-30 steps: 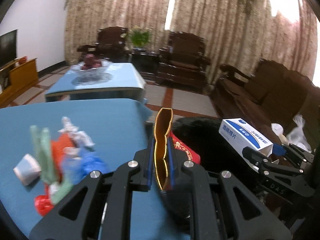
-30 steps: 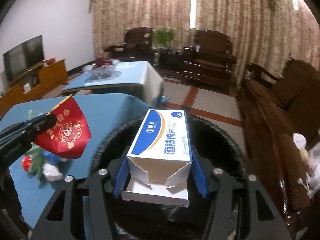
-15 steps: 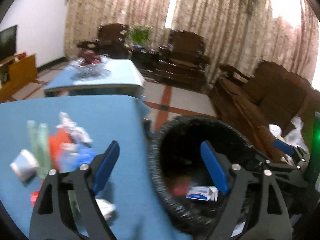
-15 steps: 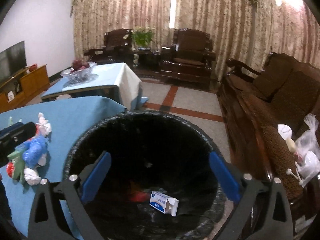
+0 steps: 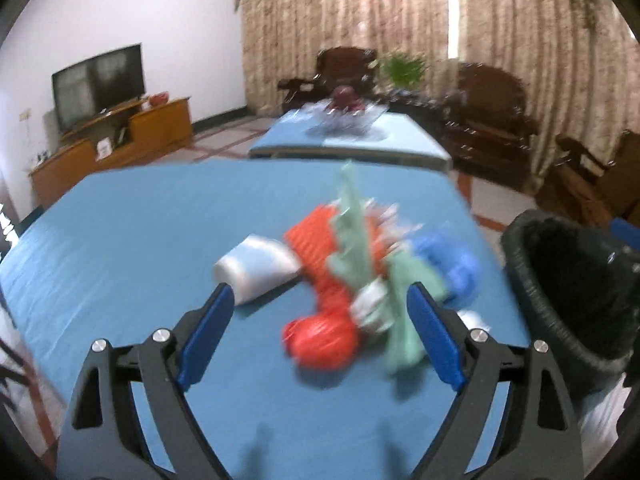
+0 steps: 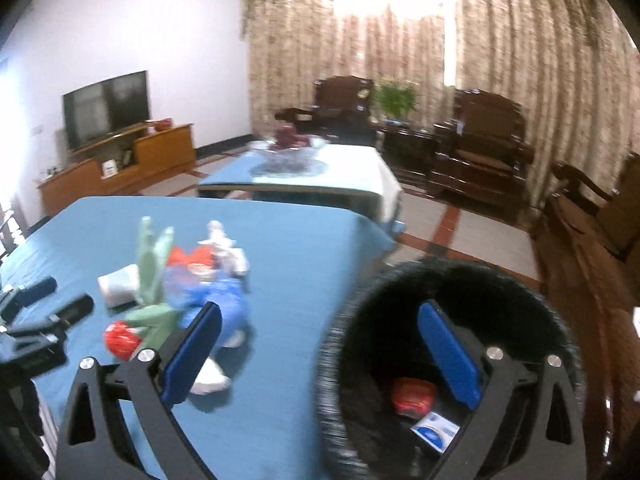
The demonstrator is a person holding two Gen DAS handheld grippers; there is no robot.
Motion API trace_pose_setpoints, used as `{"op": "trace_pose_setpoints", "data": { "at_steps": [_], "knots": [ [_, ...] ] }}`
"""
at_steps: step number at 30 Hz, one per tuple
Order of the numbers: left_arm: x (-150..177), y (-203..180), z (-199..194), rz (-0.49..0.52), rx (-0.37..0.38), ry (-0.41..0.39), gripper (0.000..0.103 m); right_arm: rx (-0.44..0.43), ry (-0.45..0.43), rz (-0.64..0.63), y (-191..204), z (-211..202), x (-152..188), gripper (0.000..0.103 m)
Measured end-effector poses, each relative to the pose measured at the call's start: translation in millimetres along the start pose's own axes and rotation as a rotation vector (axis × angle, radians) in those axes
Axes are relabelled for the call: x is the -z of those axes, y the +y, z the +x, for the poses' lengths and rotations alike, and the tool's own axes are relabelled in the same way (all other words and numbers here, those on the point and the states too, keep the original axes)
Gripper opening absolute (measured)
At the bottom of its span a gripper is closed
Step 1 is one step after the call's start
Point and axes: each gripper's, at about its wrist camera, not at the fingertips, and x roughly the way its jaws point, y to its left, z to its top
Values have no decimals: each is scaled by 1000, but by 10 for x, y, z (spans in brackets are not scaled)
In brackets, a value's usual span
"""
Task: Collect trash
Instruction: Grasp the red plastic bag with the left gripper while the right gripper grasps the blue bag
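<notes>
Several scraps in trash pile (image 5: 352, 276) on blue tablecloth (image 5: 160, 240), left of black-lined bin (image 6: 448, 344). Left gripper (image 5: 320, 320) spread wide, empty, facing pile; take one piece, red wrapper (image 5: 320, 336) nearest. Right gripper (image 6: 320, 344) spread, empty, at bin rim; avoid crowding left.

Two matching black grippers with blue pads

The left gripper (image 5: 320, 332) has black angular finger arms with triangular cut-outs, flat blue pads (image 5: 202, 342) on the inner faces, and silver round screws (image 5: 161, 335) at 10 and 2 o'clock of its frame. The right gripper (image 6: 318, 354) is built the same: black arms, blue pads (image 6: 448, 354), silver screws (image 6: 495, 353). Seen from the right wrist at 9 o'clock, the left gripper's fingers look plain black.
</notes>
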Motion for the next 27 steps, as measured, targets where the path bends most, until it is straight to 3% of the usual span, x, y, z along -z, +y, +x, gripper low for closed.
{"op": "trace_pose_setpoints", "data": {
  "at_steps": [4,10,16,19,23,27],
  "knots": [
    [129,167,88,-18,0,31,85,-66,7,-14,257,86,63,85],
    [277,200,323,-3,16,72,82,-93,27,-38,435,208,175,72],
    [314,135,587,-4,30,110,77,-98,57,-49,427,305,232,68],
    [341,134,673,-30,55,126,68,-100,72,-54,428,354,245,68],
    [345,147,726,-63,108,143,42,-106,86,-59,444,410,267,68],
    [335,128,689,-65,117,134,34,-99,94,-63,470,485,264,66]
  ]
}}
